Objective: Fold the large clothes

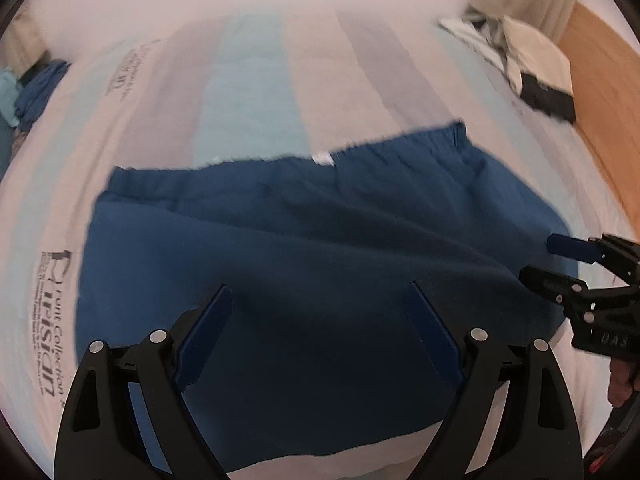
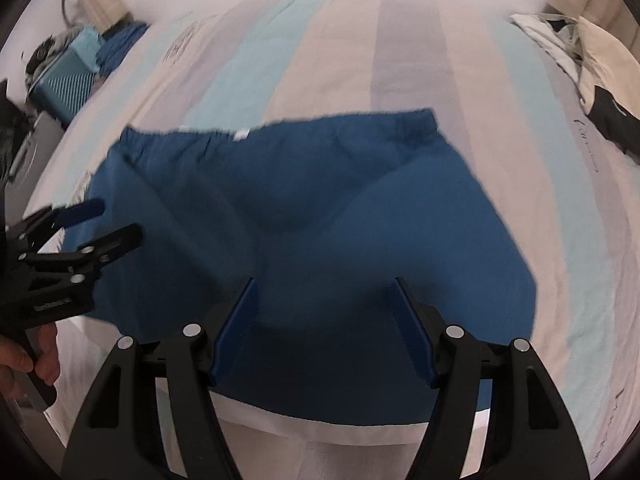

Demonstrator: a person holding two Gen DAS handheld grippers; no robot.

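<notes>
A dark blue garment (image 1: 304,248) lies spread flat on the striped bed sheet (image 1: 248,92), its elastic waistband and a small white tag (image 1: 322,158) at the far edge. My left gripper (image 1: 318,290) hovers over its near half, jaws wide apart and nothing between them. In the right wrist view the same garment (image 2: 320,208) fills the middle, and my right gripper (image 2: 324,284) stands open above its near edge, holding nothing. Each gripper shows in the other's view: the right gripper (image 1: 540,258) at the garment's right edge, the left gripper (image 2: 120,219) at its left edge.
A heap of white and black clothes (image 1: 532,68) lies at the bed's far right corner beside a wooden surface (image 1: 600,92). More blue cloth (image 1: 36,88) and a teal ribbed case (image 2: 64,80) sit past the left edge. A person's hand (image 2: 24,356) grips the left tool.
</notes>
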